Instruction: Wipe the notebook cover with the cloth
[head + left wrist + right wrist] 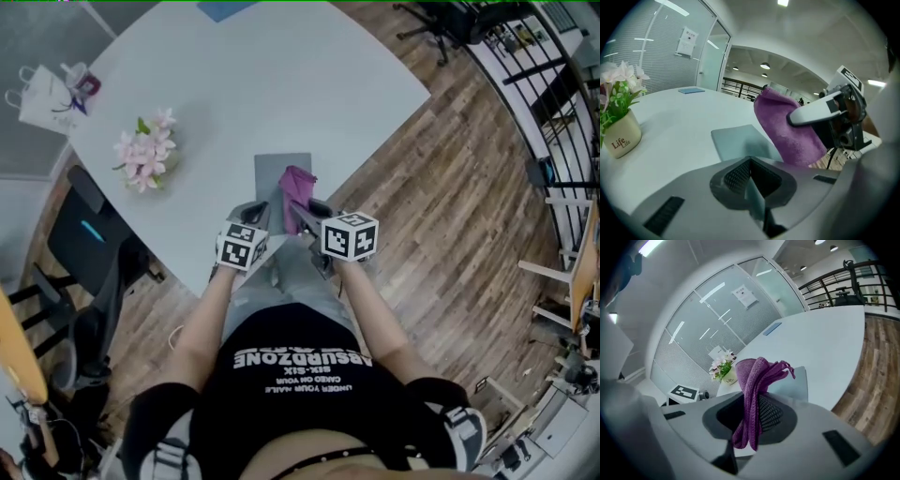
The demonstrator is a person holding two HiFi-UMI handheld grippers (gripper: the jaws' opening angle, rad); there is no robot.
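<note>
Currently: right gripper (752, 416), jaws clamped on purple cloth (757, 376), above the grey notebook's (272, 178) right half. Notebook flat on table (281, 84) just ahead of me, long axis running away. Left gripper (752, 187): jaws together, empty, by its near-left corner.

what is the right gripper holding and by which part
The purple cloth, pinched in the jaws of the right gripper around its bunched middle; a fold sticks up, loose ends hang below.
</note>
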